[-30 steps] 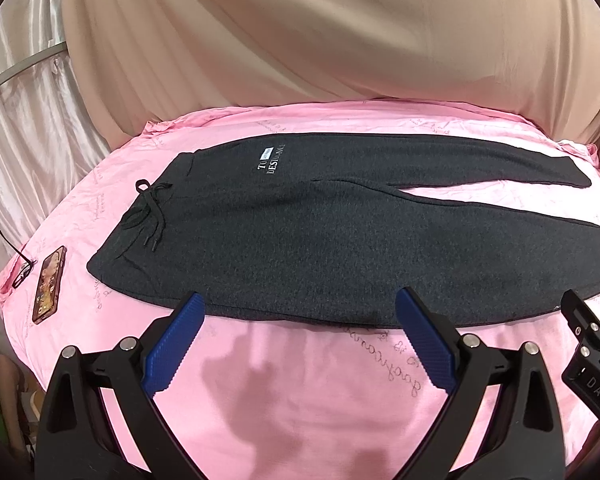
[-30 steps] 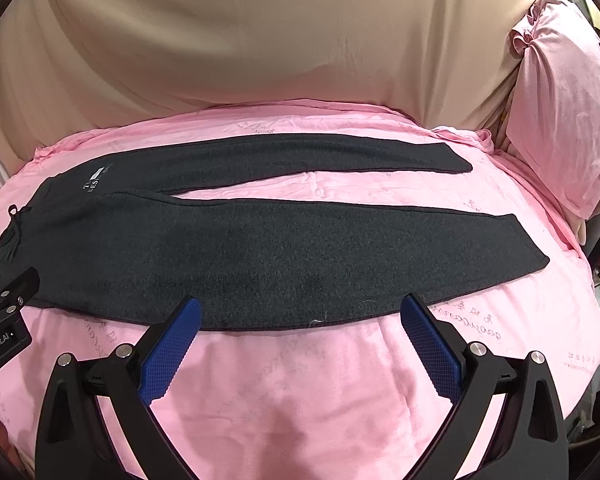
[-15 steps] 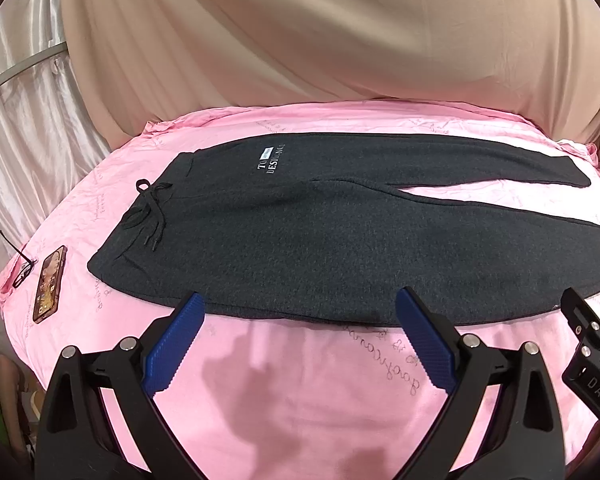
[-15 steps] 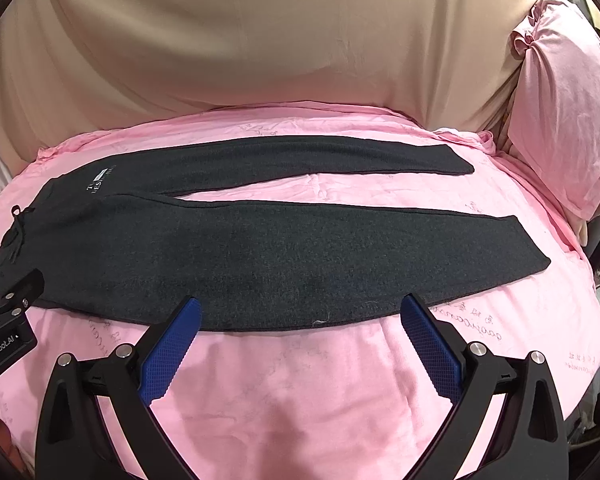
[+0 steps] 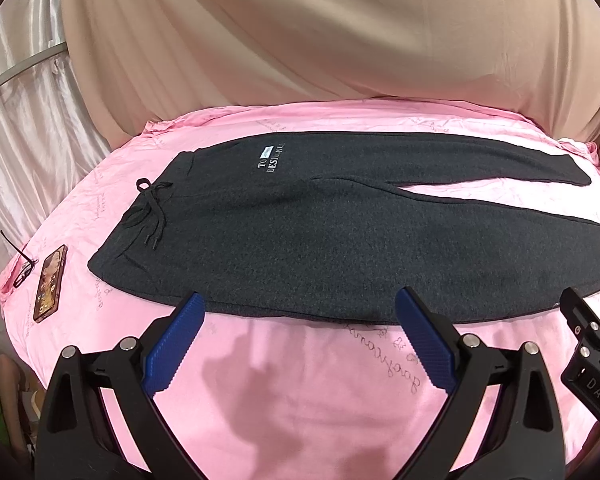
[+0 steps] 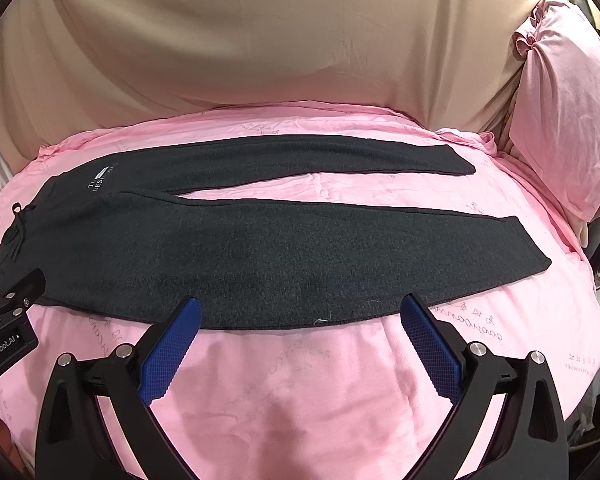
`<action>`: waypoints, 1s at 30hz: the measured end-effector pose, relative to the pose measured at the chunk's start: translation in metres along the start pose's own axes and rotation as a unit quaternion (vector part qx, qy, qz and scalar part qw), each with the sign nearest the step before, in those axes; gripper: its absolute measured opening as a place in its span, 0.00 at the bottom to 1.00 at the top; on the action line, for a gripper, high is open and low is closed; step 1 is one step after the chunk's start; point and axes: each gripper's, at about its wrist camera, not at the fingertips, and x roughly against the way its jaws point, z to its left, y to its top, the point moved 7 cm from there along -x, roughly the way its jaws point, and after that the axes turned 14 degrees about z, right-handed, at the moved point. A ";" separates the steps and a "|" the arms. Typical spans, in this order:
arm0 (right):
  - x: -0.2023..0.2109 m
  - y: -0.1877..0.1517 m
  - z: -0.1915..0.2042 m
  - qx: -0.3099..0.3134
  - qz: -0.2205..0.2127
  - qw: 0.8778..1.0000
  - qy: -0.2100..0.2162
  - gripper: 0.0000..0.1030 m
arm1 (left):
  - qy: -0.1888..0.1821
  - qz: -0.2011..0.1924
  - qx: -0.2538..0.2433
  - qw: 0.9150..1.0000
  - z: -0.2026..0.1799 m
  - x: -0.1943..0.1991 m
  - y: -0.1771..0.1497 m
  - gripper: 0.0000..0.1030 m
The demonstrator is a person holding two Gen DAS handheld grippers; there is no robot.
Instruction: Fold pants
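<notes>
Dark charcoal knit jogger pants (image 5: 320,236) spread flat on pink-sheeted bed (image 5: 300,380), legs apart, waistband to left; no fold made yet. Left tongs (image 5: 300,316) and right tongs (image 6: 300,316) gape wide, empty, poised at near hem; likely next: pinch near leg edge, carry onto far leg.

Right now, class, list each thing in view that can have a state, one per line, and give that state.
Pants: unfolded, spread flat on the bed, legs apart.
Drawstring: tied, ends loose on the waistband.
Phone: face up, screen lit.
Glasses: lying beside the phone.
Pillow: propped at the bed's end.
Left hand-held gripper: open, empty.
Right hand-held gripper: open, empty.
</notes>
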 end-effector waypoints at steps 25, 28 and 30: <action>-0.006 -0.002 0.001 -0.002 0.005 1.000 0.001 0.95 | 0.003 0.005 -0.003 1.000 -0.005 -0.004 0.002 0.91; -0.007 -0.003 0.001 -0.001 0.005 1.000 0.002 0.95 | 0.003 0.005 -0.004 1.000 -0.005 -0.003 0.002 0.91; -0.007 -0.003 0.002 -0.001 0.006 1.000 0.002 0.95 | 0.004 0.004 -0.003 1.000 -0.005 -0.003 0.002 0.91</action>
